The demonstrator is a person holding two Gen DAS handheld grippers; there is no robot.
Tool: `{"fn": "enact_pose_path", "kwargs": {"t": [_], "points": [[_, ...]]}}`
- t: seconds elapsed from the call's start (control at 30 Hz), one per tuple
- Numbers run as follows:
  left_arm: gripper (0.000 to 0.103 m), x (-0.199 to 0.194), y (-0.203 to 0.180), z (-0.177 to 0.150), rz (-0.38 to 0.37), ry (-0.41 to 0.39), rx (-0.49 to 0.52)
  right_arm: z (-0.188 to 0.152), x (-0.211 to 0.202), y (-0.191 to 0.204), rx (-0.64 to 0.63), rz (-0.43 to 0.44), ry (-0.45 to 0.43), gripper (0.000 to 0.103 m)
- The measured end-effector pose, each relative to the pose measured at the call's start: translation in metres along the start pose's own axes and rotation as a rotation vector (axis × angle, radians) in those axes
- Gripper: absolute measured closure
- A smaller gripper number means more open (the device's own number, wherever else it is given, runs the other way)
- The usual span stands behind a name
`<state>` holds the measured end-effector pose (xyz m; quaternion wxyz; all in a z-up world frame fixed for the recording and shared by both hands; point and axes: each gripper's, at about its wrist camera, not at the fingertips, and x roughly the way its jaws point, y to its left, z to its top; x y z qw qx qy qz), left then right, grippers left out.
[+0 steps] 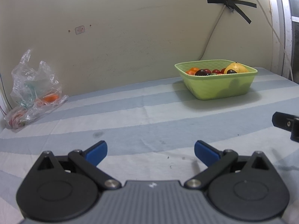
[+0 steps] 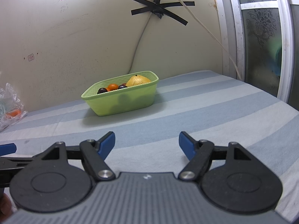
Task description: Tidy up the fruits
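Observation:
A light green basket (image 1: 222, 89) stands on the striped cloth near the wall, far right in the left wrist view and centre-left in the right wrist view (image 2: 123, 102). It holds a large yellow fruit (image 1: 237, 68), small orange fruits (image 1: 192, 70) and dark plums (image 1: 200, 72). A clear plastic bag (image 1: 33, 91) with an orange fruit (image 1: 50, 98) inside lies at the far left by the wall. My left gripper (image 1: 150, 152) is open and empty, low over the cloth. My right gripper (image 2: 146, 143) is open and empty, facing the basket from a distance.
The striped blue and white cloth (image 2: 205, 112) covers the surface. White cables (image 2: 205, 29) hang down the wall behind the basket, held by black tape (image 2: 158, 9). A window frame (image 2: 235, 37) stands at the right. The right gripper's edge shows at the right (image 1: 286, 125).

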<state>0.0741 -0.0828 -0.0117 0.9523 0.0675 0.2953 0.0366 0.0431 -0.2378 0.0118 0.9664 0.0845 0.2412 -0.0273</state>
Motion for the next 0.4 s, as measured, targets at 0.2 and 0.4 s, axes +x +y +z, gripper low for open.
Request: {"fn": "enact_pose_path", "kwargs": {"t": [0.2, 0.4], "points": [[0.000, -0.0007, -0.0012, -0.0004, -0.011, -0.010, 0.012, 0.0000, 0.0000, 0.0002, 0.000, 0.000, 0.000, 0.026], [0.000, -0.0016, -0.0041, -0.0008, -0.037, -0.026, 0.033, -0.0001, -0.0003, 0.0000, 0.000, 0.000, 0.001, 0.026]]}}
